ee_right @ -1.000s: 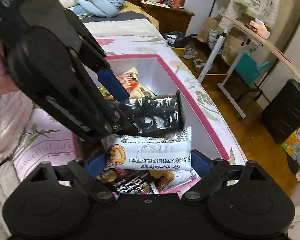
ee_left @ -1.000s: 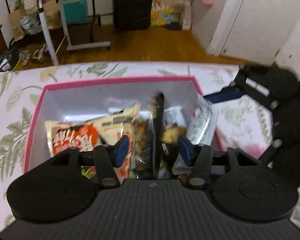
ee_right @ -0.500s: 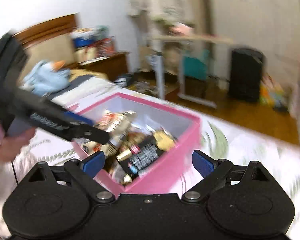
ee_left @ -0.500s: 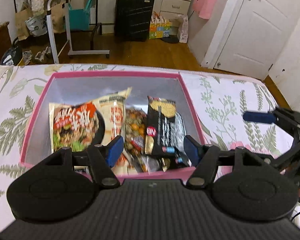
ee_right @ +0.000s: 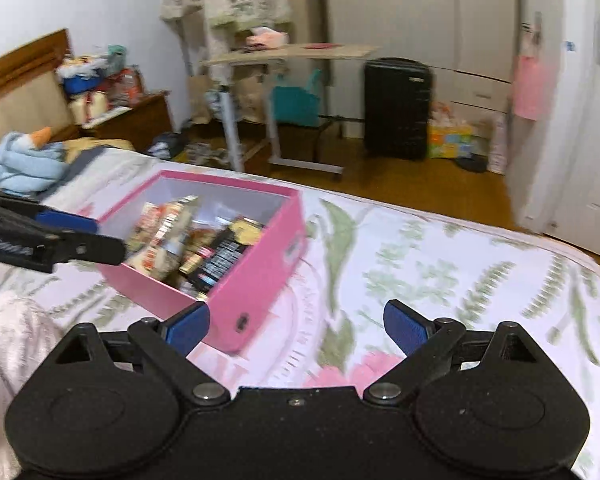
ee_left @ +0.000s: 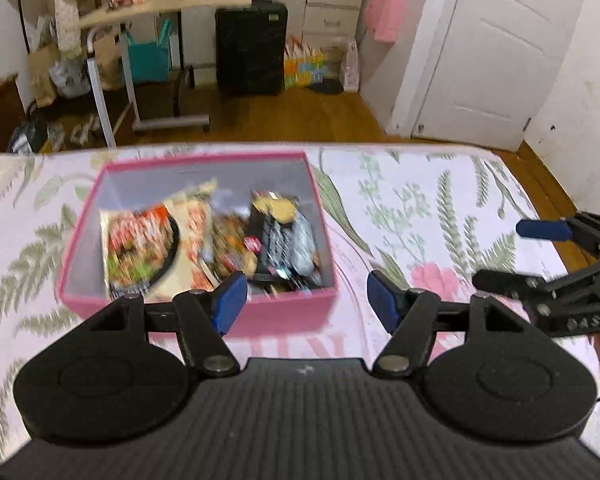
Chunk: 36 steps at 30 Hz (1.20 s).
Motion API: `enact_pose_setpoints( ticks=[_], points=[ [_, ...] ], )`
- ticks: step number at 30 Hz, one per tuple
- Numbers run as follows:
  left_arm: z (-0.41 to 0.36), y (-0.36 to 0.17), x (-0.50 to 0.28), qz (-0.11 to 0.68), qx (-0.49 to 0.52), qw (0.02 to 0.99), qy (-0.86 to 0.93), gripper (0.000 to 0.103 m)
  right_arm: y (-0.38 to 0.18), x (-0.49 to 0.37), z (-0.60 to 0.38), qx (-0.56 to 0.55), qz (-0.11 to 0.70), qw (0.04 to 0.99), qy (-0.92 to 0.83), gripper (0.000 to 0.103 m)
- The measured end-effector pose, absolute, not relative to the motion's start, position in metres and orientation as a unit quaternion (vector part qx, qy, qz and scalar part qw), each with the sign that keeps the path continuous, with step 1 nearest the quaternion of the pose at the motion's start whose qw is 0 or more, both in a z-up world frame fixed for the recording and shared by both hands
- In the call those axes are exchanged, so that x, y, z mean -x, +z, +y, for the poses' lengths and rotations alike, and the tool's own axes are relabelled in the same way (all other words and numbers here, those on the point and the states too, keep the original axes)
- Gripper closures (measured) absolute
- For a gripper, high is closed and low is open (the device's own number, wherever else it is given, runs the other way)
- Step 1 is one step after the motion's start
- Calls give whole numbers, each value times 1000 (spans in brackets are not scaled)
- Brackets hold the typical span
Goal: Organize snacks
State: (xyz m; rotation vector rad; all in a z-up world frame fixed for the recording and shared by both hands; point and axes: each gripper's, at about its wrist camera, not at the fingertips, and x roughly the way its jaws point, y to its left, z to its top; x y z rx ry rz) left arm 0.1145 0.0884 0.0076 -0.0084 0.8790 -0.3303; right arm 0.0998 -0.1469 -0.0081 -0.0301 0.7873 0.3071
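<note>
A pink box (ee_left: 288, 312) sits on the floral bedspread and holds several snack packs: a red-and-cream noodle pack (ee_left: 144, 248) on the left and a black pack (ee_left: 276, 236) on the right. It also shows in the right wrist view (ee_right: 256, 280). My left gripper (ee_left: 306, 300) is open and empty, above and just in front of the box. My right gripper (ee_right: 296, 328) is open and empty, over the bedspread to the right of the box. It shows at the right edge of the left wrist view (ee_left: 512, 252).
The bed's far edge (ee_left: 300, 146) borders a wooden floor with a rolling side table (ee_left: 140, 60), a black suitcase (ee_left: 252, 48) and a white door (ee_left: 500, 52). A blue towel (ee_right: 24, 160) and headboard lie to the left in the right wrist view.
Both grippers have pulled back and up out of the box. The right gripper let go of the white snack pack and swung away to the right; the packs now lie inside the box.
</note>
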Motion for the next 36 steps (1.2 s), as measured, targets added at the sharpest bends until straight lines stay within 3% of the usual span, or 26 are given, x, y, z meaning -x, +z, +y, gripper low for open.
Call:
enact_pose_setpoints(
  ticks=[12,21,26,36],
  points=[
    [56,9,-65,403,-21,905,-138,35,-3,-55,-163,-13,354,932,82,7],
    [53,-1,-59,409,-19,902,-136,25,-13,-45,-170,-4,370,929,15,6],
    [52,-10,-60,405,-16,905,-126,10,-18,-39,-170,17,371,928,-28,6],
    [56,-23,-73,411,3,904,-115,9,-17,-32,-163,38,347,930,-118,1]
  ],
)
